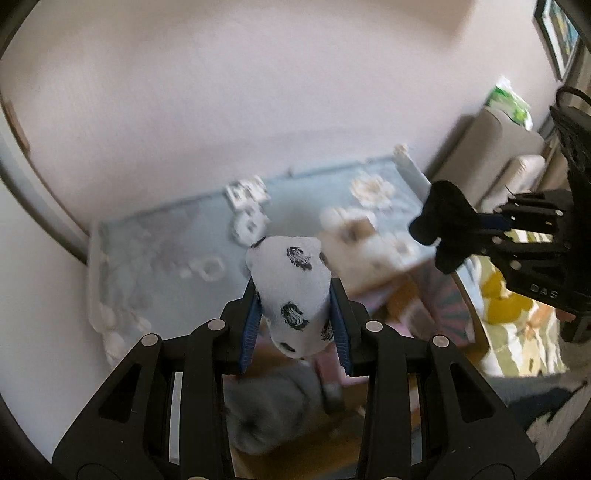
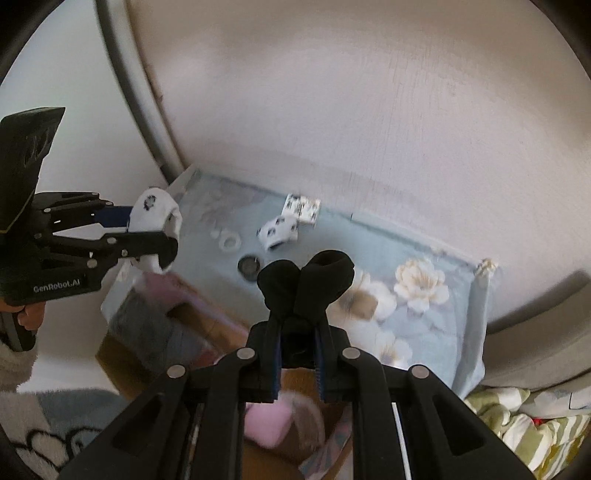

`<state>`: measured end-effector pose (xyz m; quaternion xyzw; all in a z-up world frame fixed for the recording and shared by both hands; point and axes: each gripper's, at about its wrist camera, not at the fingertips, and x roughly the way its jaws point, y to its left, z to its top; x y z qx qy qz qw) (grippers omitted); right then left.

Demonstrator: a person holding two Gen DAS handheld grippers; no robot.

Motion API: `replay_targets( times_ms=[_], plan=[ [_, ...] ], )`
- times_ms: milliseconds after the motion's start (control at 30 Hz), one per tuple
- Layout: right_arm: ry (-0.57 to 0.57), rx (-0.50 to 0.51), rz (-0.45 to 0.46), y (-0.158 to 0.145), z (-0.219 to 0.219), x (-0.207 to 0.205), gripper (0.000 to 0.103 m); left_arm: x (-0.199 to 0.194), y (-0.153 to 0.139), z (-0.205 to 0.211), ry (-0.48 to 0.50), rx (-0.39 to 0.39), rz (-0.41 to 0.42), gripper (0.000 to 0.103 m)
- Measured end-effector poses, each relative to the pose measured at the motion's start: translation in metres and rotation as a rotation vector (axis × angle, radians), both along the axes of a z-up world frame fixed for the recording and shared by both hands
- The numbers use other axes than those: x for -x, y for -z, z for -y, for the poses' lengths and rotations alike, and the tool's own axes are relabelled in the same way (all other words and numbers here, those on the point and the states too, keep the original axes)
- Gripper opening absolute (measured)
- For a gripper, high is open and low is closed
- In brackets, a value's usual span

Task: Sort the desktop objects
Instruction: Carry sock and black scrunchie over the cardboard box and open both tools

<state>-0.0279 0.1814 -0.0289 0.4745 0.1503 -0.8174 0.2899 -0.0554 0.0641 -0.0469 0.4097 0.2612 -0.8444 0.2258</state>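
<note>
**A room in a home**

I see a domestic room: a worktop under a pale blue flowered cloth (image 2: 424, 321) against a plain wall, a framed picture (image 1: 559, 35) hanging at the right, striped bedding (image 2: 517, 424) heaped nearby, and rolled socks (image 2: 279, 230) lying about.

Two rolled sock bundles are held: one white patterned bundle (image 1: 291, 291) and one black bundle (image 2: 304, 286), each between a claw's pads. Beyond the claws lie two more white patterned bundles (image 2: 277, 229) (image 2: 301, 208).
</note>
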Motion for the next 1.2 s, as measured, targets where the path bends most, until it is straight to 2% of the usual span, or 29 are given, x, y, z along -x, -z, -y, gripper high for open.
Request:
replay_targets(
  times_ms=[33, 233, 367, 967, 1000, 1033, 1067, 1100, 1133, 1200],
  plan=[
    [0.002, -0.012, 0.0, 0.014, 0.006, -0.01, 0.013, -0.003, 0.009, -0.007, 0.008, -0.019, 0.0, 0.032],
    [0.007, -0.03, 0.061, 0.047, -0.004, -0.041, 0.013, -0.005, 0.047, -0.048, 0.029, -0.078, 0.009, 0.032],
    [0.01, -0.036, 0.125, 0.069, -0.01, -0.054, 0.013, -0.001, 0.056, -0.062, 0.029, -0.095, 0.031, 0.032],
    [-0.005, -0.021, 0.163, 0.077, -0.021, -0.061, 0.014, -0.002, 0.063, -0.071, -0.004, -0.122, 0.079, 0.034],
    [-0.007, -0.015, 0.168, 0.078, -0.022, -0.061, 0.015, -0.002, 0.064, -0.07, -0.003, -0.131, 0.085, 0.036],
    [-0.014, -0.005, 0.184, 0.079, -0.021, -0.06, 0.021, -0.001, 0.066, -0.068, -0.006, -0.149, 0.093, 0.045],
    [-0.017, 0.0, 0.194, 0.08, -0.021, -0.06, 0.026, -0.001, 0.068, -0.066, -0.016, -0.17, 0.1, 0.073],
    [-0.017, 0.005, 0.202, 0.081, -0.02, -0.059, 0.039, -0.001, 0.069, -0.065, -0.021, -0.174, 0.104, 0.096],
    [-0.021, 0.009, 0.208, 0.081, -0.02, -0.059, 0.053, -0.003, 0.067, -0.064, -0.035, -0.16, 0.094, 0.102],
    [-0.018, 0.026, 0.211, 0.079, -0.022, -0.058, 0.063, -0.005, 0.065, -0.063, -0.047, -0.154, 0.078, 0.103]
  ],
)
